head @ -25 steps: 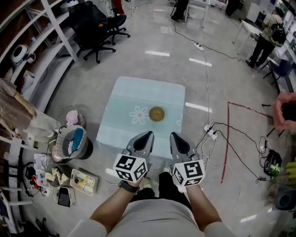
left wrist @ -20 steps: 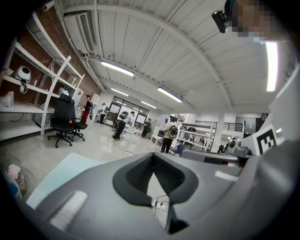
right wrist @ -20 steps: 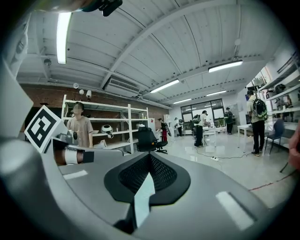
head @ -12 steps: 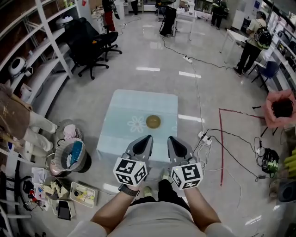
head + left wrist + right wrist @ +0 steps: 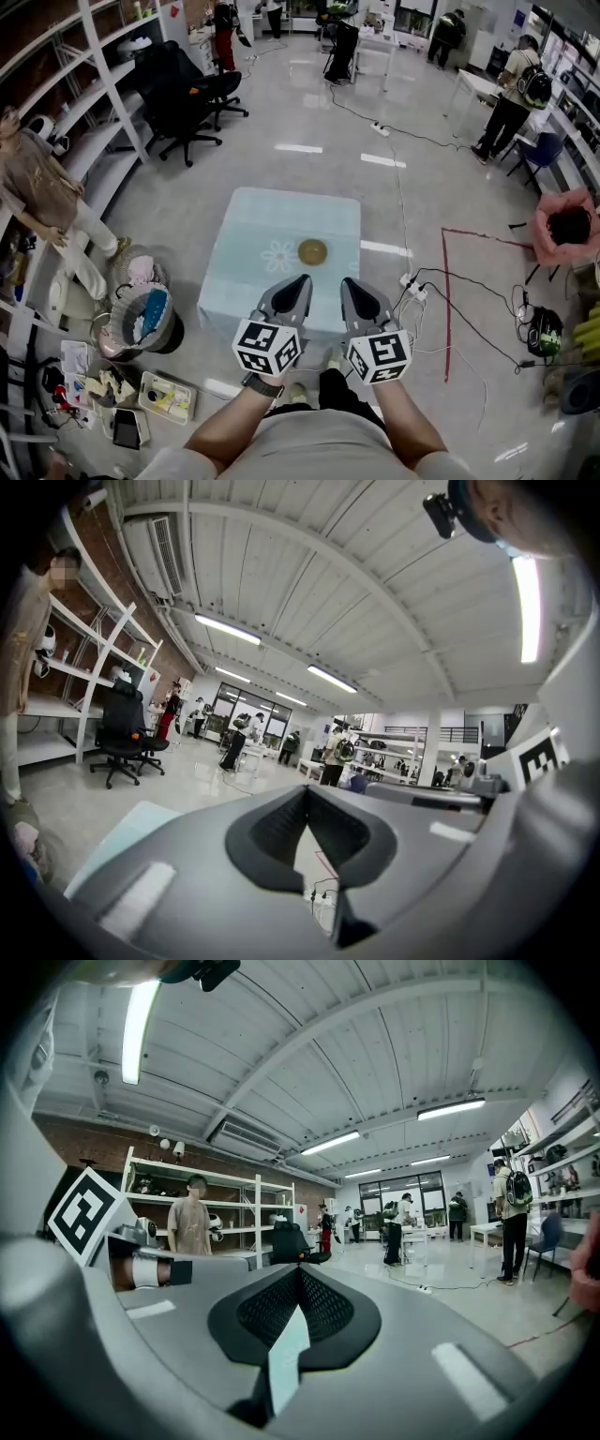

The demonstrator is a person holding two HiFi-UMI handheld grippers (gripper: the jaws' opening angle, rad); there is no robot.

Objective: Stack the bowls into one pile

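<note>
A golden-brown bowl (image 5: pixel 311 250) sits alone on the pale blue table (image 5: pixel 253 272), right of a white flower print; I cannot tell whether it is a single bowl or a nested pile. My left gripper (image 5: pixel 296 282) and right gripper (image 5: pixel 352 283) hover side by side over the table's near edge, short of the bowl, both shut and holding nothing. In the left gripper view, the left gripper (image 5: pixel 306 794) points out over the room at a level angle. So does the right gripper (image 5: pixel 298 1274) in its own view. Neither gripper view shows the bowl.
A person (image 5: pixel 42 202) stands at the left by white shelves (image 5: pixel 94 84). A bin (image 5: pixel 150 302) and floor clutter lie left of the table. A black office chair (image 5: pixel 187 89) stands behind it. Cables and a power strip (image 5: pixel 412 286) and a red tape line (image 5: pixel 445 300) run on the right.
The head view has pulled back and tilted up, so the table and bowl look smaller and farther. The person at the left has come into fuller view. Both grippers keep their pose.
</note>
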